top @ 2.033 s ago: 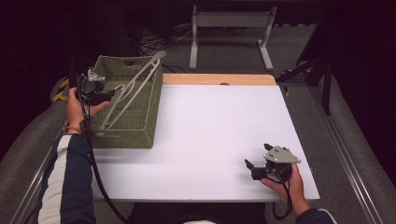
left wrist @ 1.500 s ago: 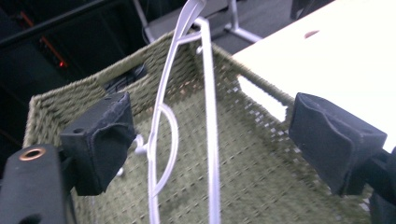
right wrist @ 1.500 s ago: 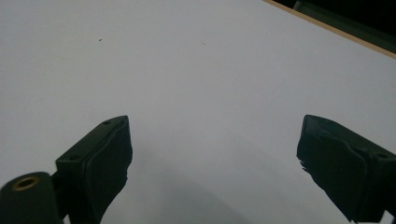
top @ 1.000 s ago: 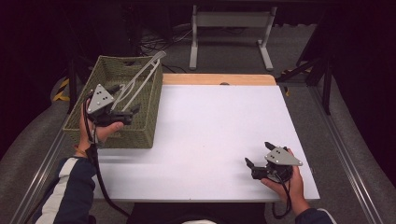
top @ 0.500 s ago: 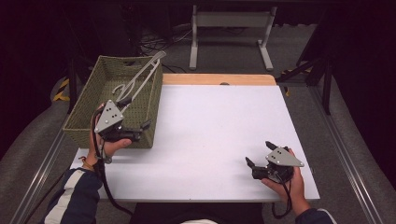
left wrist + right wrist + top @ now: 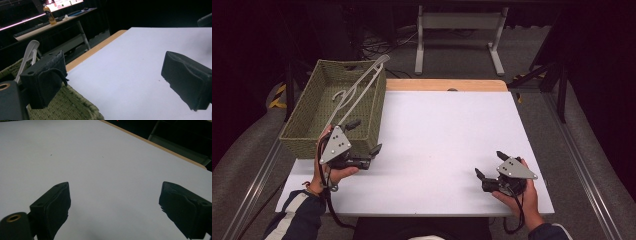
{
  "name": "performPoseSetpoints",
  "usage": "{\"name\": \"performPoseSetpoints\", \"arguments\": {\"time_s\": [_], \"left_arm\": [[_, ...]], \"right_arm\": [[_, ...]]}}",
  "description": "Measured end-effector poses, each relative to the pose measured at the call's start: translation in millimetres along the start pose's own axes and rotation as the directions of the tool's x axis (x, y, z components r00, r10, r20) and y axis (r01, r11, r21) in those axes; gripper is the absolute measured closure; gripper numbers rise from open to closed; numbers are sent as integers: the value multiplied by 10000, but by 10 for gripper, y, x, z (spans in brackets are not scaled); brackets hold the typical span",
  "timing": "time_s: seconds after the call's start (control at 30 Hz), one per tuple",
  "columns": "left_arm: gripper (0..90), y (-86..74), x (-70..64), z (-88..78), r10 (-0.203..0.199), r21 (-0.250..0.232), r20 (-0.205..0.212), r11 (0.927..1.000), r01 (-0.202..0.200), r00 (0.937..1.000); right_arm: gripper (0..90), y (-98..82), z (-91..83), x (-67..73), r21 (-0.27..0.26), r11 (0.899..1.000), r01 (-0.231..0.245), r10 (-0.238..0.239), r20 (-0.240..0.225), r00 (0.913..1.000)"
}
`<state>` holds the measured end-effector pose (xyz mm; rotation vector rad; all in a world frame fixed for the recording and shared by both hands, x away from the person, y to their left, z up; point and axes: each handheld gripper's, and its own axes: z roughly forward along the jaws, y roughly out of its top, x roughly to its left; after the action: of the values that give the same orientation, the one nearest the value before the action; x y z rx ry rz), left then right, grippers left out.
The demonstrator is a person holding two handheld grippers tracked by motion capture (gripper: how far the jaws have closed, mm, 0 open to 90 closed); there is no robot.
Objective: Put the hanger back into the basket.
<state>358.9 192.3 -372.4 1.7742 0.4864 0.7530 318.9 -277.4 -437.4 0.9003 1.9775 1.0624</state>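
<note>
We are holding our left gripper [image 6: 364,137] wide and empty at the basket's [image 6: 307,142] five-o'clock corner, the hanger [image 6: 357,92] leaning inside it, while our right gripper [image 6: 488,165] is idling wide on the worktop [image 6: 437,135].

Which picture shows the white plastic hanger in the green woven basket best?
The high view: the whole white plastic hanger leans slanted in the green woven basket, its top poking over the far rim. The left gripper view catches just one pale end behind a black jaw. The right gripper view looks across the white table.
</note>
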Motion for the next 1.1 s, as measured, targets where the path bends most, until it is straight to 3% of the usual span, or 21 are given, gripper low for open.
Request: {"name": "performPoseSetpoints", "arguments": {"time_s": [0.1, 0.17, 0.4, 0.5, 0.67, 0.73, 0.8, 0.83, 0.9, 0.93, 0.97, 1.1], "left_arm": [[65, -64, -48, -41, 215, 160, 51, 9996, -216, 9998], [66, -125, -77, -65, 52, 190, 176, 9998, -56, 9998], [64, -254, -138, -104, 79, 481, 361, 9988, -96, 9993], [64, -324, -171, -100, 297, 797, 388, 9963, -327, 9988], [62, -471, -207, -59, 254, 1259, 507, 9915, -316, 9984], [62, -560, -214, -43, 467, 1582, 408, 9860, -527, 9981], [53, -615, -198, -36, 262, 1720, 388, 9846, -325, 9989], [53, -667, -179, -37, -86, 1804, 493, 9836, -5, 9987], [47, -711, -159, -53, -19, 2041, 367, 9789, -56, 9993], [47, -711, -159, -53, -19, 2041, 367, 9789, -56, 9993], [47, -731, -147, -62, -331, 1953, 395, 9804, 248, 9987], [47, -744, -112, -84, -591, 1890, 297, 9806, 525, 9978]], "right_arm": [[108, 4, -3, 5, -33, 10000, 21, -21, -3, 10000], [108, 7, -3, 6, -60, 10000, 30, -30, -8, 10000], [108, 21, -4, 7, -195, 9998, 18, -18, -4, 10000], [108, 23, -12, 11, -245, 9997, 67, -67, 0, 10000], [108, 29, -27, 7, -354, 9994, 21, -21, -4, 10000], [108, 27, -28, 8, -374, 9993, 6, -7, -24, 10000], [108, 25, -29, 10, -374, 9993, 30, -31, -32, 10000], [108, 24, -32, 11, -378, 9993, 44, -45, -43, 10000], [108, 23, -36, 8, -412, 9992, -8, 5, -67, 10000], [108, 23, -36, 8, -412, 9992, -8, 5, -67, 10000], [108, 24, -38, 8, -406, 9992, -13, 10, -80, 10000], [107, 30, -46, 20, -428, 9991, 15, -19, -86, 10000]]}}
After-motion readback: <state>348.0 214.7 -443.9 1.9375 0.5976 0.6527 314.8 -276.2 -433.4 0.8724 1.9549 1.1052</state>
